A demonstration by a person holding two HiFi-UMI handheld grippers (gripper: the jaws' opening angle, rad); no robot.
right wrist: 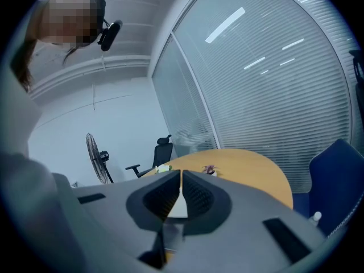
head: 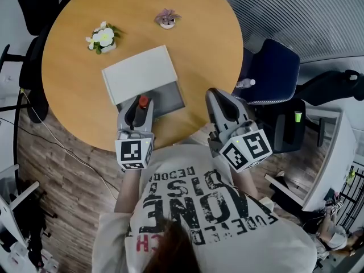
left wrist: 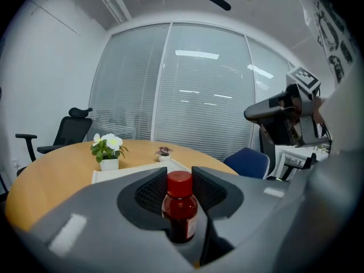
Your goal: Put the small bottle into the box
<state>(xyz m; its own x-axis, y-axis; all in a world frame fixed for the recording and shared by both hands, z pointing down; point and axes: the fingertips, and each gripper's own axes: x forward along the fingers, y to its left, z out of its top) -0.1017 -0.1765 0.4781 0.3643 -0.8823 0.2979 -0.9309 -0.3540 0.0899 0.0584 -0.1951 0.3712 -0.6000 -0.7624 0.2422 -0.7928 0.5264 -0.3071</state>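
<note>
A small brown bottle (left wrist: 181, 208) with a red cap (head: 143, 101) stands upright between the jaws of my left gripper (head: 139, 106), which is shut on it. The gripper hovers over the near edge of the round wooden table (head: 74, 95), right at the box. The box (head: 168, 96) lies open, its grey inside facing up and its white lid (head: 139, 73) folded back behind it. My right gripper (head: 218, 97) is off the table's near right edge, jaws shut with nothing between them; the same shows in the right gripper view (right wrist: 181, 178).
A white-flowered pot (head: 102, 38) and a tiny purple plant (head: 167, 19) stand on the far side of the table. A blue chair (head: 273, 70) with a clear bottle (head: 245, 83) on it stands to the right. A black office chair (left wrist: 68, 131) is at the left.
</note>
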